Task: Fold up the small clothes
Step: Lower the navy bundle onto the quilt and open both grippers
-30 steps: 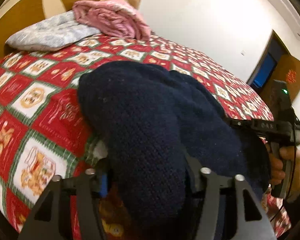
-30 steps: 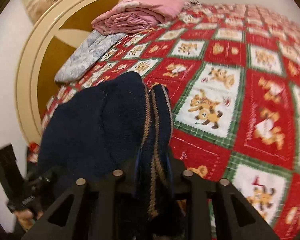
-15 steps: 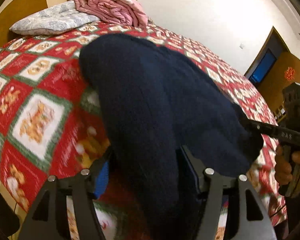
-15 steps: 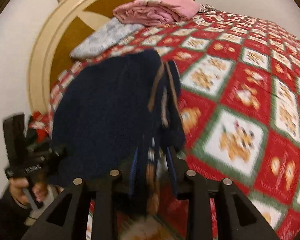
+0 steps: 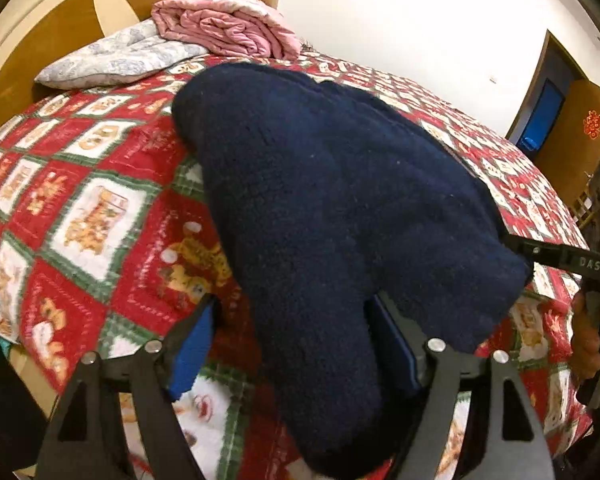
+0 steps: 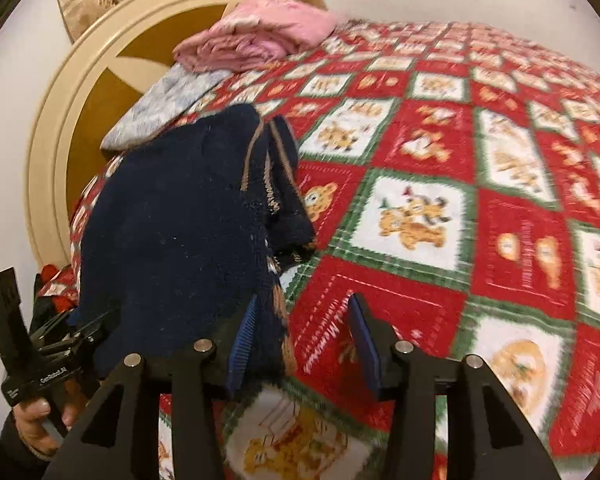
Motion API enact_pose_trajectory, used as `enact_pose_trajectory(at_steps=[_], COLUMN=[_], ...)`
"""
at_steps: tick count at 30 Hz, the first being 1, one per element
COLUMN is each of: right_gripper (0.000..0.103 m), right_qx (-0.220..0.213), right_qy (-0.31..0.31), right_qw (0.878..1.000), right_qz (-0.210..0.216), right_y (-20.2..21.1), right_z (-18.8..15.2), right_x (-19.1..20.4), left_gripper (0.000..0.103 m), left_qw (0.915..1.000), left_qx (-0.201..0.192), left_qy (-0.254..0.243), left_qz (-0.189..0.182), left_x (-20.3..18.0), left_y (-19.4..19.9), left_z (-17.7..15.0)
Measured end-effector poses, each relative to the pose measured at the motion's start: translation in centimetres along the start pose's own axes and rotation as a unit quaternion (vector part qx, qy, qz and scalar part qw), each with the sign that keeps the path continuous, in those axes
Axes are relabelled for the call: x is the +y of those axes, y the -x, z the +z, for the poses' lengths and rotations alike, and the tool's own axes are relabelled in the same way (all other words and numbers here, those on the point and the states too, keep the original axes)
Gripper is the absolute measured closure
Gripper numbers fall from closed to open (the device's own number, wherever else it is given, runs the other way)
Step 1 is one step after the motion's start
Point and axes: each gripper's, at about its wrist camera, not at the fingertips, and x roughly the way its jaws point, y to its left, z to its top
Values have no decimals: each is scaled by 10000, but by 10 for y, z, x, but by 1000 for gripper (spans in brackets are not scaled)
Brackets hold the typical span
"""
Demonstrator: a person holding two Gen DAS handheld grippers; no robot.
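Note:
A navy knitted garment point(image 5: 332, 208) lies folded on the red and green patchwork quilt point(image 5: 92, 216), near the bed's front edge. Its near end runs between the jaws of my left gripper point(image 5: 294, 348), which are opening; the left pad point(image 5: 192, 348) stands clear of the cloth. In the right wrist view the garment's striped edge point(image 6: 272, 184) lies by the left pad of my right gripper point(image 6: 302, 344). Its jaws are opening too, and quilt shows between the cloth and the right pad point(image 6: 364, 348). Each gripper shows at the other view's edge, held by a hand.
A folded pink blanket point(image 5: 224, 28) and a pale floral pillow point(image 5: 116, 60) lie at the head of the bed against the round headboard point(image 5: 40, 32). The quilt point(image 6: 480, 200) stretches bare to the right. A door point(image 5: 548, 120) stands in the far wall.
Both grippers drew back toward the bed's near edge and the garment settled flat on the quilt. Both sets of jaws widened and let go of the cloth.

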Motion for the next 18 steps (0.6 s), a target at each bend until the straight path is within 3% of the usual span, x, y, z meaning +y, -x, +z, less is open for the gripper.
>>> enact_pose_trajectory(at_steps=[8,11,18], right_gripper=[54,54,51], right_qx=[-92,-469,-1535], right_qy=[211,205,651], right_qw=[9985,9974,9839], right_qz=[-499,-510,-637], right_y=[23,53,127], right_z=[-21,-24,-20], right_x=[19,28,69], left_gripper=[18,18,18], left_qw=[9994,9996,9952], left_qx=[22,-55,-873], left_qy=[-318,-245,-415], left_qz=[112,94,172], left_x=[-7,-7,-20], left_y=[18,32,92], left_z=[-14,-13,4])
